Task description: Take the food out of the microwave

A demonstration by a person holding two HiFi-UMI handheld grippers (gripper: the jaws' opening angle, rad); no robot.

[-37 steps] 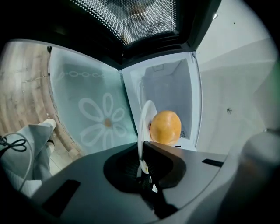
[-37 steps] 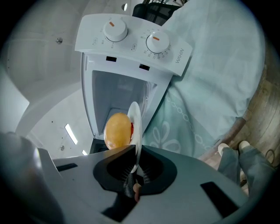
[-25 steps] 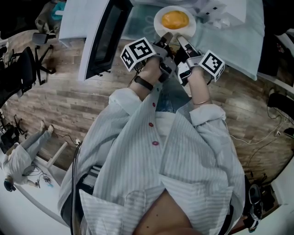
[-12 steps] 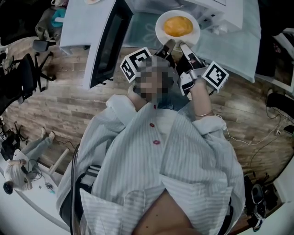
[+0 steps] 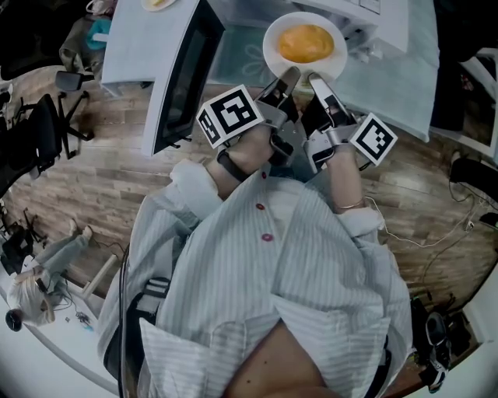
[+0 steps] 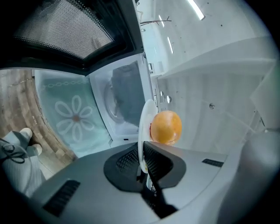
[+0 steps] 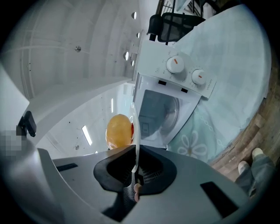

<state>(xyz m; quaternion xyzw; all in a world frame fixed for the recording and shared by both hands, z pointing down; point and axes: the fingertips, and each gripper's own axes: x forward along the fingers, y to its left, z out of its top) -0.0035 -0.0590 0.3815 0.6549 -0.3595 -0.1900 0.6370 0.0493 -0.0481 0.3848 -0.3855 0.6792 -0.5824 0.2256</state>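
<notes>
A white plate (image 5: 277,51) carries a round orange bun (image 5: 305,43) and hangs in the air in front of the white microwave (image 5: 366,15). Both grippers hold its near rim. My left gripper (image 5: 288,75) is shut on the rim at the left, my right gripper (image 5: 317,78) is shut on it just to the right. In the left gripper view the plate (image 6: 143,131) stands edge-on between the jaws with the bun (image 6: 166,127) on its right. The right gripper view shows the plate (image 7: 135,131) edge-on, the bun (image 7: 119,130) on its left, and the open microwave (image 7: 168,111) beyond.
The microwave door (image 5: 180,74) stands swung open at the left, dark inside. A pale blue cloth with a flower print (image 5: 241,53) covers the table under the microwave. Wooden floor, a chair (image 5: 47,116) and cables (image 5: 436,233) surround the table.
Both grippers have risen together with the plate and the bun, which now sit higher and larger in the head view. The grips are unchanged.
</notes>
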